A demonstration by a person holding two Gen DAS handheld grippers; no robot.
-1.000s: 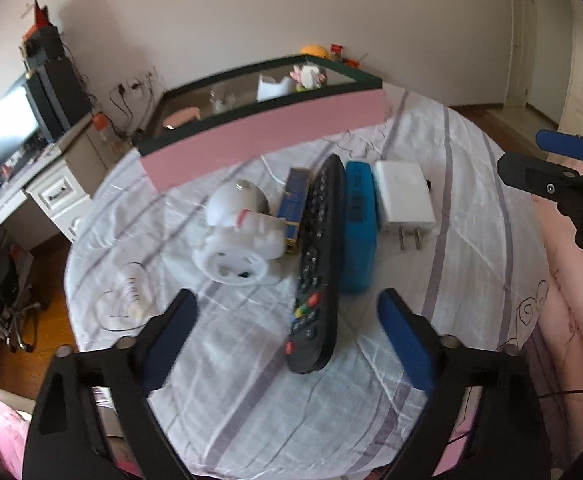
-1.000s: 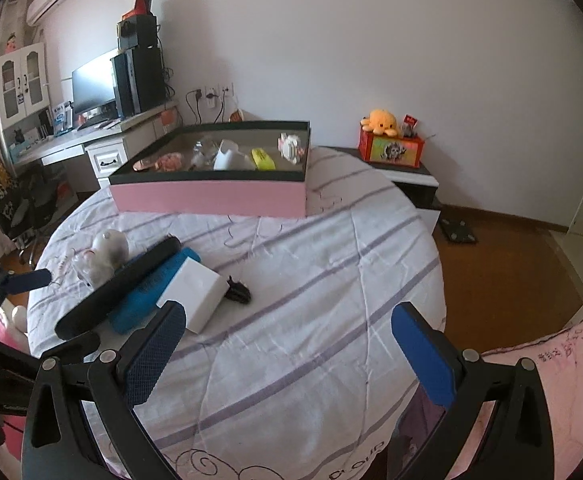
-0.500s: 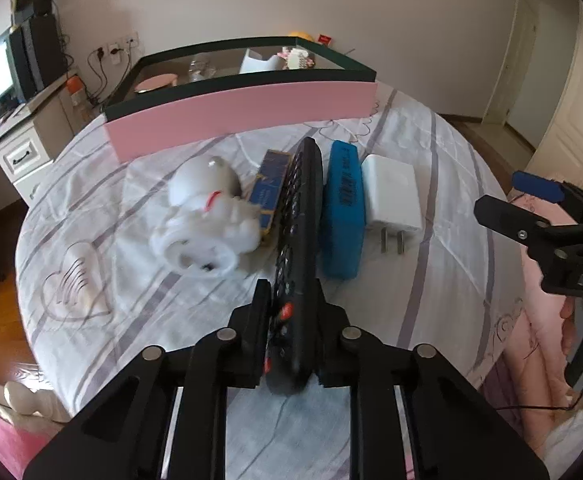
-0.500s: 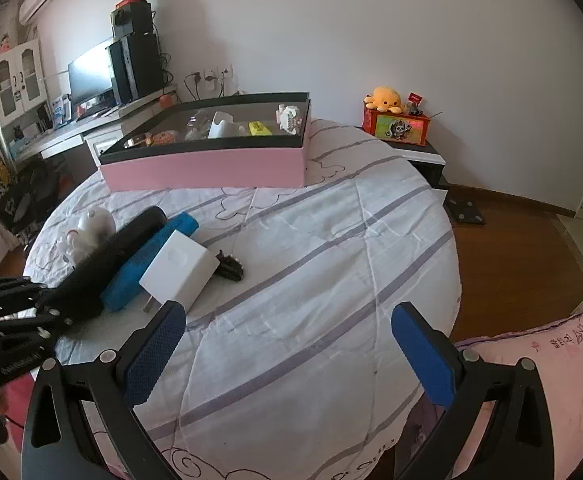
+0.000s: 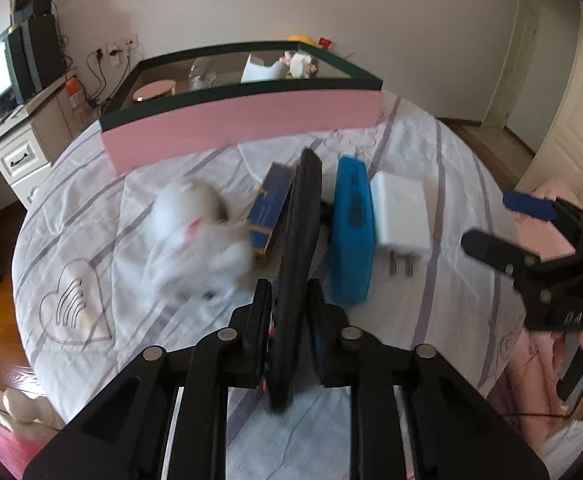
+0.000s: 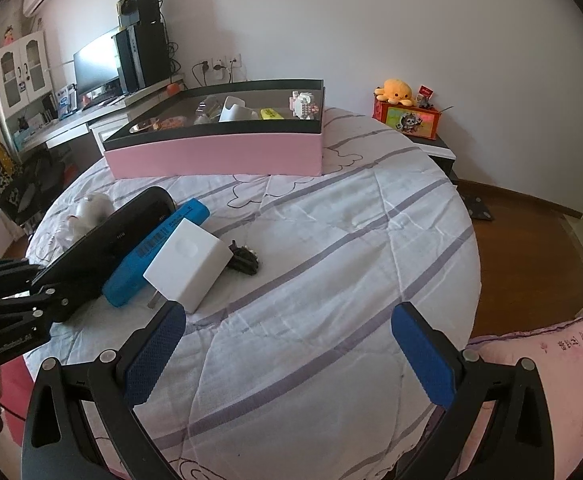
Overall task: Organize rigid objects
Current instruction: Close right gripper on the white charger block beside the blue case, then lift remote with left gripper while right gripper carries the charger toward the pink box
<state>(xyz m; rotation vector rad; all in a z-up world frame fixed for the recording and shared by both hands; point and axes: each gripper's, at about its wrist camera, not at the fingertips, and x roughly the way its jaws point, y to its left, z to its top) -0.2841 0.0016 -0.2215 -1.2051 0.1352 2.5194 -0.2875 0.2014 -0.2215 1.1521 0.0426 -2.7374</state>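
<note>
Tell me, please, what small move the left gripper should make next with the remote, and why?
Probably lift it clear: the left gripper is shut on the black remote, which lies wedged between neighbouring items, and the pink box waits behind.

A second ago the left gripper (image 5: 289,312) stood wide open over the near end of the black remote (image 5: 297,248); its jaws have since closed onto that end and now pinch it from both sides. The remote, which lay flat with its buttons up, is now turned on edge, its near end raised off the bedspread (image 5: 91,208). The white toy (image 5: 195,240) beside it now shows as a blur. The right gripper (image 6: 287,360) has sunk a little toward the bed, closer to the white charger (image 6: 191,262).
</note>
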